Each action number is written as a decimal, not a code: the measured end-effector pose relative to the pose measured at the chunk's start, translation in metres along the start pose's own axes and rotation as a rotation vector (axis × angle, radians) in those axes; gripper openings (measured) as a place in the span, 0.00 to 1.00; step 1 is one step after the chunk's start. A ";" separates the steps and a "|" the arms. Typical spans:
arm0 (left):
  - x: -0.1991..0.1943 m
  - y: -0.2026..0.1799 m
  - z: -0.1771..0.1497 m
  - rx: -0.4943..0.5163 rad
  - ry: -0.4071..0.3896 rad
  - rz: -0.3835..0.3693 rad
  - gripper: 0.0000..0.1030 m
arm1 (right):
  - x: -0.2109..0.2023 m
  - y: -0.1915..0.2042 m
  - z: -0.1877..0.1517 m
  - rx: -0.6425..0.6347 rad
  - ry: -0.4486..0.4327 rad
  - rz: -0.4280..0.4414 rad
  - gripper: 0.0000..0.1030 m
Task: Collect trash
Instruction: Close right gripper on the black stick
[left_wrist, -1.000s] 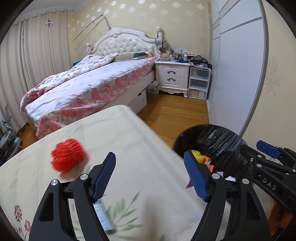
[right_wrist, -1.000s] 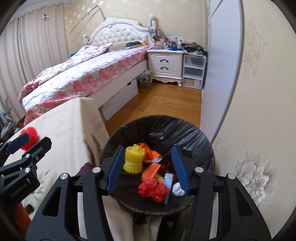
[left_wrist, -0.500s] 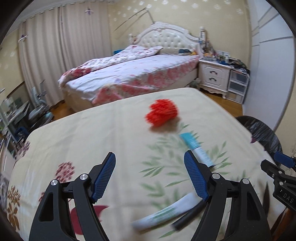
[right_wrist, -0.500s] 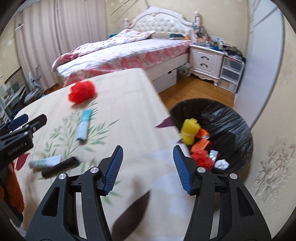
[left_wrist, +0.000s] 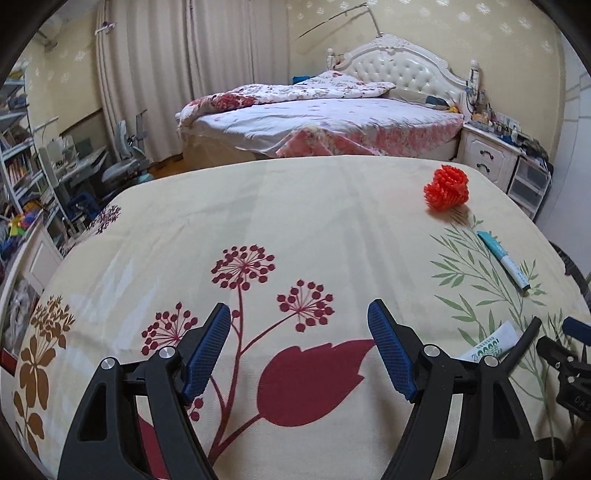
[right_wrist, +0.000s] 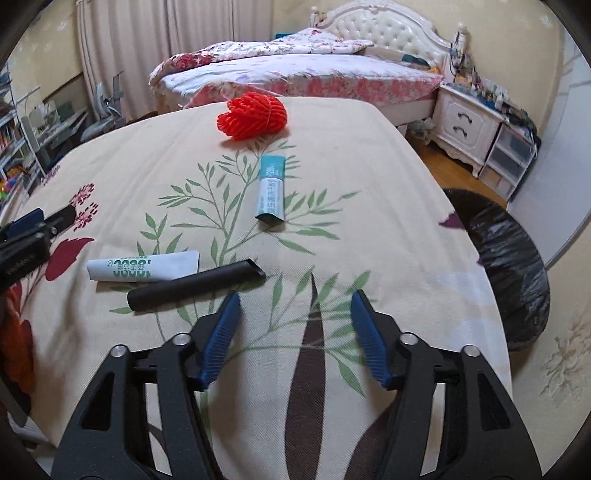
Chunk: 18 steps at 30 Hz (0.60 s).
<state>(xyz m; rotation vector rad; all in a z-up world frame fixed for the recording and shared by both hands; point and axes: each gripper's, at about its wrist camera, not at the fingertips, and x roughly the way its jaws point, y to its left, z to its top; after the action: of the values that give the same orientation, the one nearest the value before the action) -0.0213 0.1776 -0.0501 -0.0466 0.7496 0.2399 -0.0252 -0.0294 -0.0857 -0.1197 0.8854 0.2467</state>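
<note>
On the floral tablecloth (right_wrist: 369, 192) lie a red foam net (right_wrist: 253, 116), a teal tube (right_wrist: 271, 190), a white tube with green print (right_wrist: 142, 266) and a black tube (right_wrist: 195, 285). My right gripper (right_wrist: 295, 332) is open and empty, just near of the black tube. My left gripper (left_wrist: 299, 350) is open and empty over the red flower print. In the left wrist view the red net (left_wrist: 446, 187), teal tube (left_wrist: 504, 258) and white tube (left_wrist: 491, 345) lie to the right. The black-lined trash bin (right_wrist: 509, 266) stands right of the table.
A bed (left_wrist: 325, 118) with a floral quilt stands beyond the table. A white nightstand (right_wrist: 465, 125) and plastic drawers (right_wrist: 511, 158) are at the back right. A desk, chair and shelves (left_wrist: 44, 173) fill the left side. The right gripper shows at the left wrist view's right edge (left_wrist: 569, 362).
Both grippers have swung left from over the trash bin to over the table. The bin's contents have left view, and the tubes and red net have come into view.
</note>
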 end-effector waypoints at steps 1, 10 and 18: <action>0.000 0.005 0.000 -0.011 -0.001 0.007 0.72 | 0.002 0.001 0.002 -0.002 0.004 0.001 0.61; 0.007 0.026 -0.002 -0.088 0.033 -0.030 0.72 | 0.019 0.000 0.025 0.003 0.004 -0.025 0.63; 0.013 0.032 -0.001 -0.123 0.065 -0.051 0.72 | 0.029 0.003 0.040 0.008 0.003 -0.033 0.63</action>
<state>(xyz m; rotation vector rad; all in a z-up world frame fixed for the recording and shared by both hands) -0.0200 0.2112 -0.0586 -0.1906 0.7968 0.2367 0.0218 -0.0134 -0.0834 -0.1269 0.8872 0.2121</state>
